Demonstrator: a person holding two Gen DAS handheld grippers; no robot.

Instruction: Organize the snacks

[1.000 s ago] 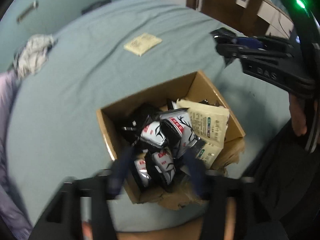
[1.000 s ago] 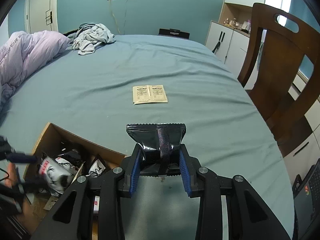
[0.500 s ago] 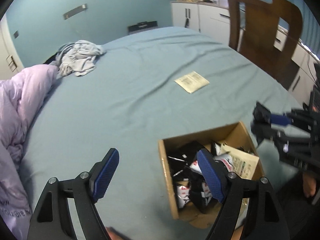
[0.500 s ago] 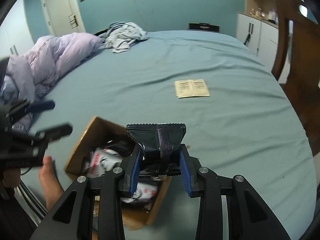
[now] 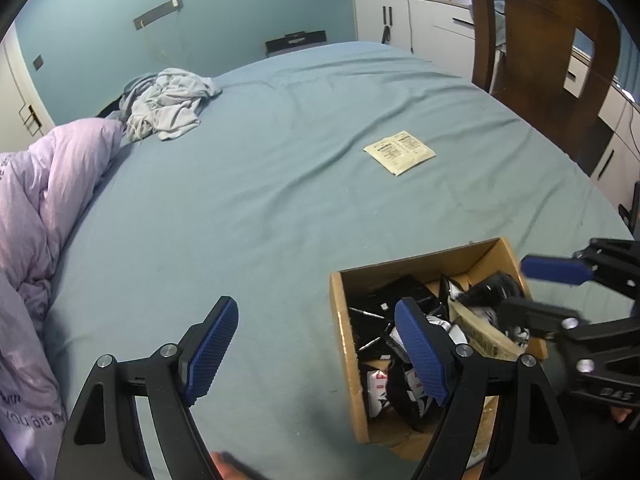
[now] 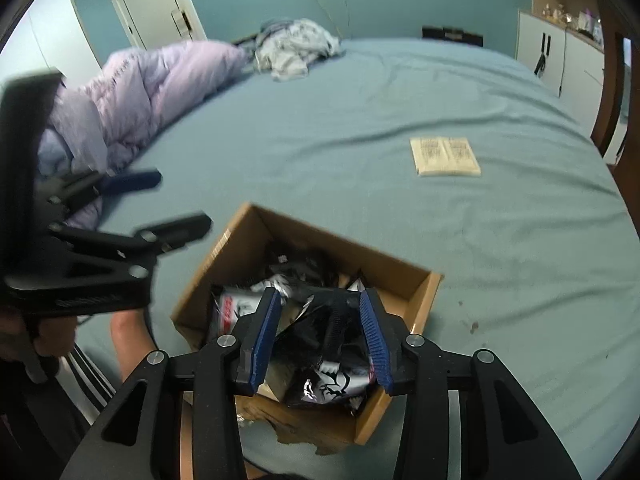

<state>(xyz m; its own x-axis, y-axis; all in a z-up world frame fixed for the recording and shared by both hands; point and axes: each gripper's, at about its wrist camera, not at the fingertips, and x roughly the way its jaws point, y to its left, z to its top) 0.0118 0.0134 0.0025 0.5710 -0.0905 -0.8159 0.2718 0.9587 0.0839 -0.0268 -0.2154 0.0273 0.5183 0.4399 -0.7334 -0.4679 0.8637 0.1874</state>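
An open cardboard box (image 5: 340, 320) (image 6: 400, 272) sits at the near edge of the blue bed, holding several black-and-white snack packets (image 6: 236, 304) and a beige packet (image 5: 480, 332). My right gripper (image 6: 320, 296) (image 5: 516, 286) hangs over the box with its jaws opening. A black foil packet (image 6: 324, 328) lies loose between its pads, tilted and slipping down onto the pile. My left gripper (image 5: 316, 308) (image 6: 180, 200) stands open above the box's left wall and the sheet, with nothing in it. Another beige packet (image 5: 400, 152) (image 6: 446, 156) lies flat on the bed beyond the box.
A lilac duvet (image 5: 40, 200) is heaped along the left side. Grey clothes (image 5: 168, 104) lie at the far end of the bed. A wooden chair (image 5: 540, 40) and white cabinets (image 5: 408, 12) stand to the right. A person's bare foot (image 6: 128, 340) shows beside the box.
My left gripper lifted out of the box, swung left and spread wider. My right gripper carried the black packet from over the bed to over the box, and its jaws parted.
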